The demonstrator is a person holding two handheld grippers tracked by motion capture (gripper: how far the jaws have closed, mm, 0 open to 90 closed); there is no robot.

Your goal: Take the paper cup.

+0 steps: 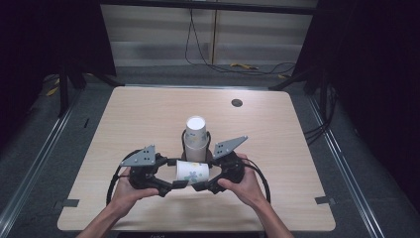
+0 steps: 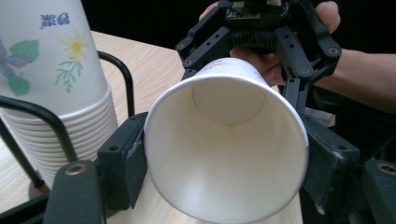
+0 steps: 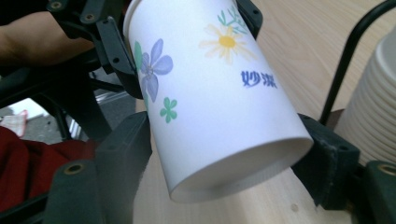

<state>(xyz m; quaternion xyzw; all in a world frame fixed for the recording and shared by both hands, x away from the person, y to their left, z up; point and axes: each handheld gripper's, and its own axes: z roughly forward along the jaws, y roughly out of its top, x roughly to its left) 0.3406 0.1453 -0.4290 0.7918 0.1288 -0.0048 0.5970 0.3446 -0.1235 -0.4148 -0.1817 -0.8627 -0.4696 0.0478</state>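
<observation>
Lying sideways above the near tabletop, the flowered paper cup hangs between both hand-held grippers: the left hand-held gripper has its jaws clamped on the rim end, while the right hand-held gripper has its jaws parted around the base end, pads apparently loose. Just beyond stands a stack of paper cups in a black wire holder
</observation>
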